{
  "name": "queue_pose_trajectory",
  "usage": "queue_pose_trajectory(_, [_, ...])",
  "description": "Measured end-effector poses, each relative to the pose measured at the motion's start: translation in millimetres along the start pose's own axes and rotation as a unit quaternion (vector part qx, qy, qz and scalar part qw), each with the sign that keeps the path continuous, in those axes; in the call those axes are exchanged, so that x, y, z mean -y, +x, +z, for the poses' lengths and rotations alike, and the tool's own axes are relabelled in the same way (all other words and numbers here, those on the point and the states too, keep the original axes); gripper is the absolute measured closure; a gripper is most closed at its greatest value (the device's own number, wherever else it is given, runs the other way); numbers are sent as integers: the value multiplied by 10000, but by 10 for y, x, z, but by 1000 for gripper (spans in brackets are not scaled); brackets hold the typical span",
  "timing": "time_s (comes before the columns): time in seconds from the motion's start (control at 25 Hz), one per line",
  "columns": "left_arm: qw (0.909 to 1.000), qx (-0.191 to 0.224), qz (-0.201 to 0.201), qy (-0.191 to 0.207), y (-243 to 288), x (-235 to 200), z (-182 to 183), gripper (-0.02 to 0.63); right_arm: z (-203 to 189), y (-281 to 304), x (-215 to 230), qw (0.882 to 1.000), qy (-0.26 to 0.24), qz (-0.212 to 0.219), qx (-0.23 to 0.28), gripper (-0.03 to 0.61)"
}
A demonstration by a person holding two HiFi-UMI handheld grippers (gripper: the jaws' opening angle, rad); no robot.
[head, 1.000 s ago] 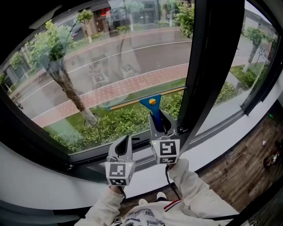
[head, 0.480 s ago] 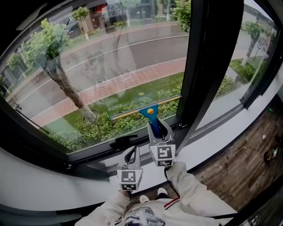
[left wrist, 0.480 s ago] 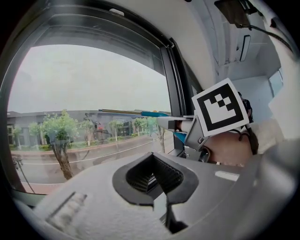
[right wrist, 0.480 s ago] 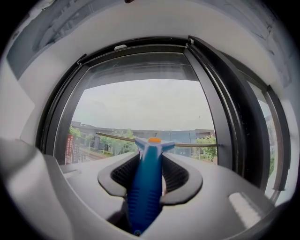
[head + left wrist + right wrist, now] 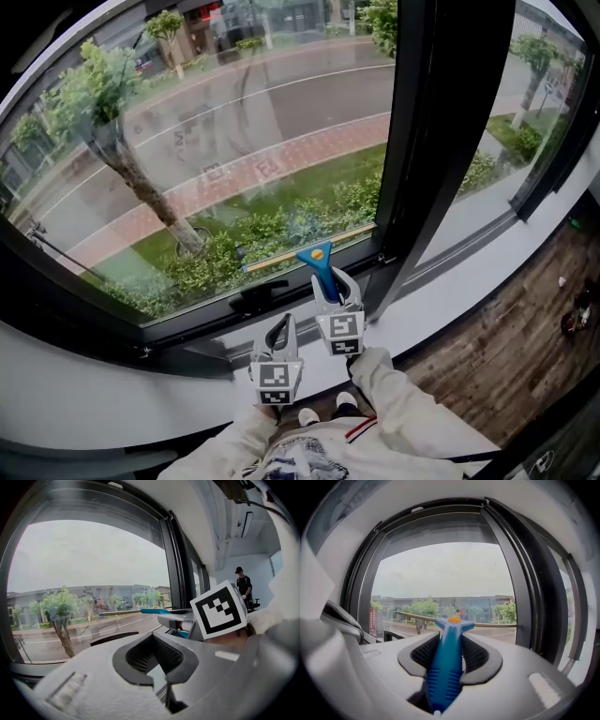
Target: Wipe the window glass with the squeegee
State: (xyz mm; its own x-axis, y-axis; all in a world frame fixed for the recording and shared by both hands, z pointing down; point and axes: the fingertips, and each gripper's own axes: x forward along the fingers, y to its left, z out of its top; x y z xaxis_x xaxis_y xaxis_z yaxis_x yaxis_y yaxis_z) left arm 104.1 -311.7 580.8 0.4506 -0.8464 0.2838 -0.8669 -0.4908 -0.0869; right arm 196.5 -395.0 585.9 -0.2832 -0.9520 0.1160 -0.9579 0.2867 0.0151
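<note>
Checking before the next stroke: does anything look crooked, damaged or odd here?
Nothing stands out. The squeegee sits straight in the right hand-held gripper, blade roughly parallel to the lower window frame; no cracks in the glass.

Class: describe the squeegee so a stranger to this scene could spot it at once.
Find the bottom edge of the big window pane left of the black frame post. There the right gripper holds a squeegee, its brass-coloured blade at the pane. Its blue handle and orange dot set it apart from the black latch nearby.
</note>
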Motion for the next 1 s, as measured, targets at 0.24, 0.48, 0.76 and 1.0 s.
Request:
queue_pose_trajectory(0.24, [10000,-90,35,3,-16,-4,-56,614,-210,17,-11,9997,-40,36,-221,431])
queue_pose_trajectory(0.48, [9998,-185,99,13,-9,0,-103,614,-331,29,-22,9993,-149,64,-342,431])
queue_pose_trajectory(0.76, [9998,-131,159,46,12,55,-31,614,-534,53,-15,9981,-38,88,-609,431])
queue_pose_trajectory(1.0, [9990,-205,387,36,-29,9,-65,614,-659,53,-5,9967,68,148,-793,430])
